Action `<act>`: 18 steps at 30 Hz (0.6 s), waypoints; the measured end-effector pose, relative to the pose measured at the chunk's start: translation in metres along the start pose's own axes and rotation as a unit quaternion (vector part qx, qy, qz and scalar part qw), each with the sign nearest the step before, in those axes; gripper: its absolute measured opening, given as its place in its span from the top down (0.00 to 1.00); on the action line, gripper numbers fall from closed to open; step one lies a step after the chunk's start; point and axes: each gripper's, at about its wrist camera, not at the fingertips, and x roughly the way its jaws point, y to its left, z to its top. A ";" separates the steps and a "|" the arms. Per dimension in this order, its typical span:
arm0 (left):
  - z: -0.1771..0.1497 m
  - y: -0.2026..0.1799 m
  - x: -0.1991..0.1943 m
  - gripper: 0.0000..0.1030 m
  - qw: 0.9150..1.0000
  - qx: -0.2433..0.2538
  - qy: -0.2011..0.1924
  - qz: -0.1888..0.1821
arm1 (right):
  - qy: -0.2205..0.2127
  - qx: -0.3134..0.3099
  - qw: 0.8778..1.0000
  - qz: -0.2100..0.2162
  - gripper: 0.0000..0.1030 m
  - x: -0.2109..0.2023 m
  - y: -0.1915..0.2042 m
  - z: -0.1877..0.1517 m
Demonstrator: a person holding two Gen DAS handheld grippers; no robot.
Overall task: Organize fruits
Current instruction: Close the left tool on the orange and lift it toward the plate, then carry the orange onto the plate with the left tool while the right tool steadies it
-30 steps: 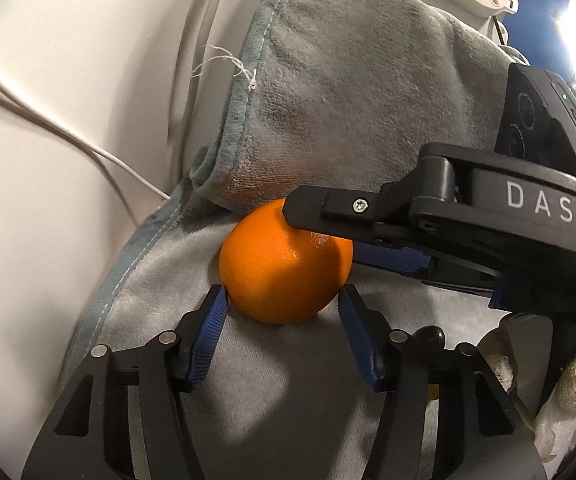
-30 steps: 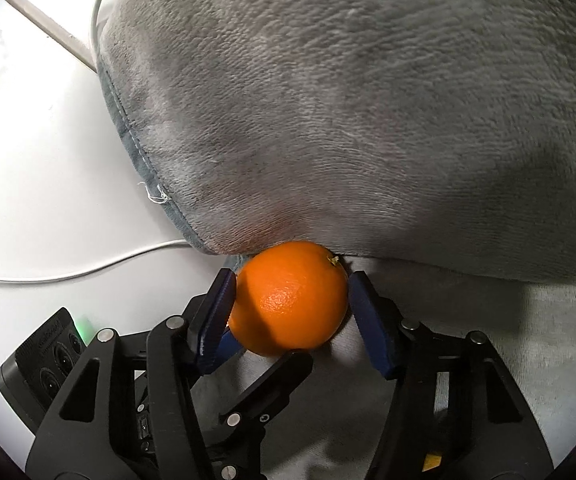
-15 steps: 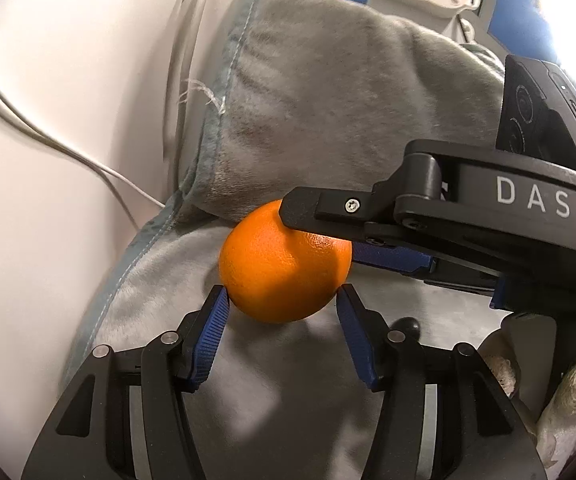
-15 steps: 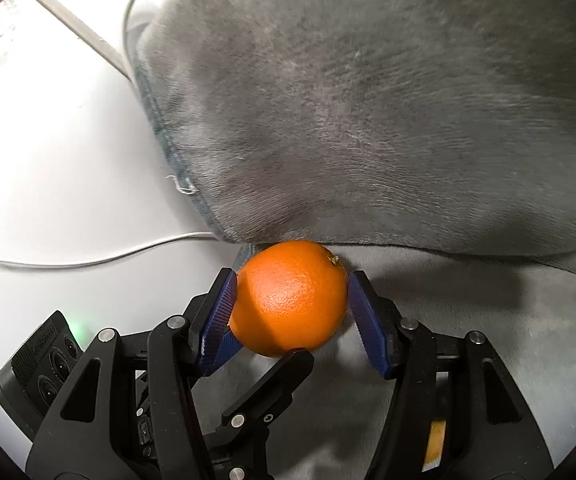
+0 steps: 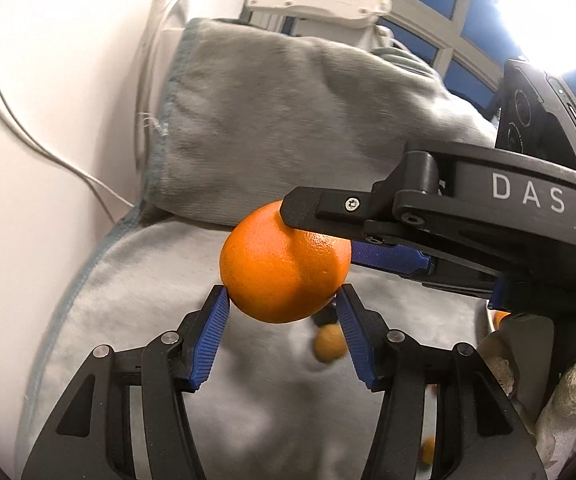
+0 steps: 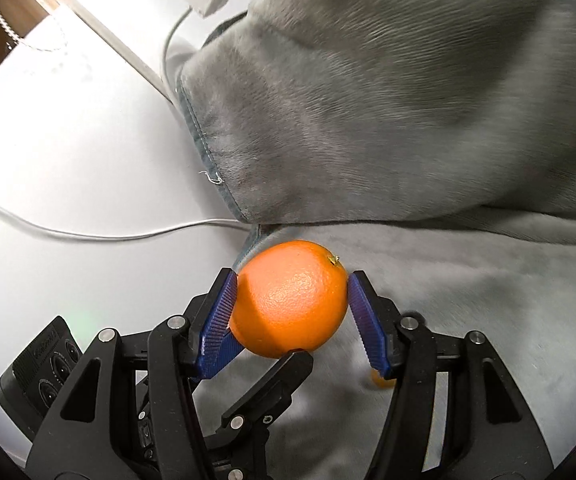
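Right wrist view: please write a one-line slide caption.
Both tools grip one round orange fruit above a grey plush blanket; right tool, left tool.

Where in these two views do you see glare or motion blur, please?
Left wrist view: blown-out glare at the window, top right; gray towel and a small round fruit smeared. Right wrist view: towel nap streaked, the orange crisp.

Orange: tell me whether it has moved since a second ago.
Yes. The orange has lifted up and away from the grey towel's fold it rested against, held by both grippers.
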 end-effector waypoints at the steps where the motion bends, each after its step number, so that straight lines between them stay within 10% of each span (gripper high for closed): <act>1: -0.001 -0.003 -0.002 0.47 1.000 0.002 -0.001 -0.002 | -0.003 0.001 1.000 0.000 0.41 -0.005 -0.007 -0.002; 18: -0.019 -0.095 -0.018 0.47 0.998 0.043 0.000 -0.056 | -0.045 0.021 0.998 -0.030 0.41 -0.116 -0.068 -0.029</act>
